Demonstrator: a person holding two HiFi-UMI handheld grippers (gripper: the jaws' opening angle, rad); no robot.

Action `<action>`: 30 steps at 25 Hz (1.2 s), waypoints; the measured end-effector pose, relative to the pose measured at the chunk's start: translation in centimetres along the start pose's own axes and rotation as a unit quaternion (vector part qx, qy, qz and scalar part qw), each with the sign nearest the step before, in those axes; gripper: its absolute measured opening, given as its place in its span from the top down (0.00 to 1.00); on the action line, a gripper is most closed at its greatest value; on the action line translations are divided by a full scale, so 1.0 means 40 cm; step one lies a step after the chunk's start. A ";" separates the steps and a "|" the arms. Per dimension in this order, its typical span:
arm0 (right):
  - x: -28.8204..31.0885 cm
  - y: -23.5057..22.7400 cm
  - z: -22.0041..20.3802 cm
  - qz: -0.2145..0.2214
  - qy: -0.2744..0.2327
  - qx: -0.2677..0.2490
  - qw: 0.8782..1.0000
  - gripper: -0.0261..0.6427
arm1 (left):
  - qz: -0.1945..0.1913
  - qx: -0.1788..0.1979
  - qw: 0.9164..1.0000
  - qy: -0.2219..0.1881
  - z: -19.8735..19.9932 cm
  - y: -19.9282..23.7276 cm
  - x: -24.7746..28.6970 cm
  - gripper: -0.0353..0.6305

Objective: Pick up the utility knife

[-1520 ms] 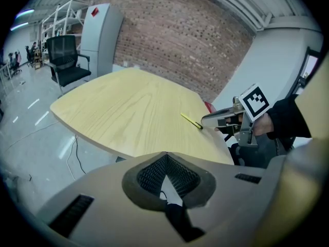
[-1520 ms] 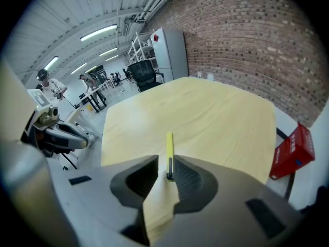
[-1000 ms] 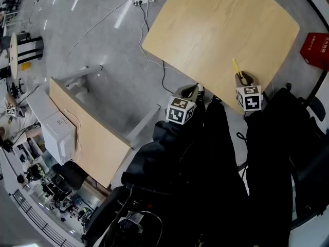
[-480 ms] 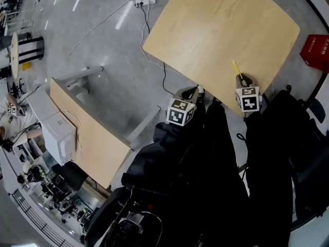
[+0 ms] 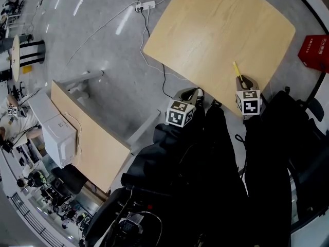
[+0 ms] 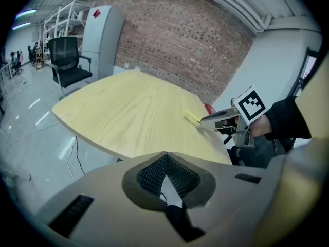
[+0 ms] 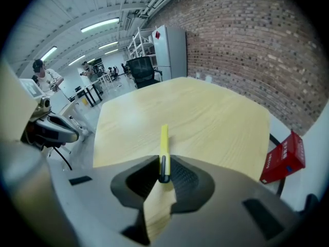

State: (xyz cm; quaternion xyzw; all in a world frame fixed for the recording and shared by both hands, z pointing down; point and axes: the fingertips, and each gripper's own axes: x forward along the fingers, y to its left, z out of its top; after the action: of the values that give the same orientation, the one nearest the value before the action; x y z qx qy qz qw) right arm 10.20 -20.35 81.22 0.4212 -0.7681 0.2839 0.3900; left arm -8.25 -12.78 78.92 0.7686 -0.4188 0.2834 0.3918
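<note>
The utility knife (image 5: 236, 68) is slim and yellow with a dark rear end, and lies near the front edge of the round light-wood table (image 5: 216, 30). My right gripper (image 5: 242, 79) is shut on the knife's rear end; the yellow blade body (image 7: 164, 140) points away over the tabletop. Whether the knife rests on the wood or hangs just above it I cannot tell. My left gripper (image 5: 191, 92) is shut with nothing in it, just off the table's near edge and left of the right gripper (image 6: 220, 119). The knife (image 6: 193, 117) also shows in the left gripper view.
A red box (image 5: 314, 51) stands on the floor right of the table. A power strip with cables (image 5: 144, 5) lies on the grey floor at the back. A second wooden table (image 5: 87, 133) with a white box (image 5: 60, 137) is at the lower left. A black chair (image 6: 69, 60) stands beyond.
Both grippers keep about the same place; only the head view has drifted slightly. The right gripper's hold on the knife looks unchanged.
</note>
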 end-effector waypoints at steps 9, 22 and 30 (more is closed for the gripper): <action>-0.173 0.000 0.125 -0.029 -0.094 0.019 0.995 0.86 | -0.005 0.024 0.999 -0.049 0.109 -0.043 -0.047 0.95; -0.459 0.025 0.258 -0.065 -0.222 0.043 0.972 0.86 | -0.012 0.074 0.985 -0.156 0.359 -0.140 -0.183 0.95; -0.654 0.064 0.347 -0.073 -0.303 0.050 0.949 0.86 | -0.030 0.107 0.966 -0.234 0.498 -0.243 -0.314 0.95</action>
State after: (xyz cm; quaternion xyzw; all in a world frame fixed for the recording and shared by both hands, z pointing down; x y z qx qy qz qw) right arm 11.90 -18.58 51.59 0.5611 -0.8021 0.1519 0.1369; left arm -3.84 -20.86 55.18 0.8631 -0.4430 0.1273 0.2066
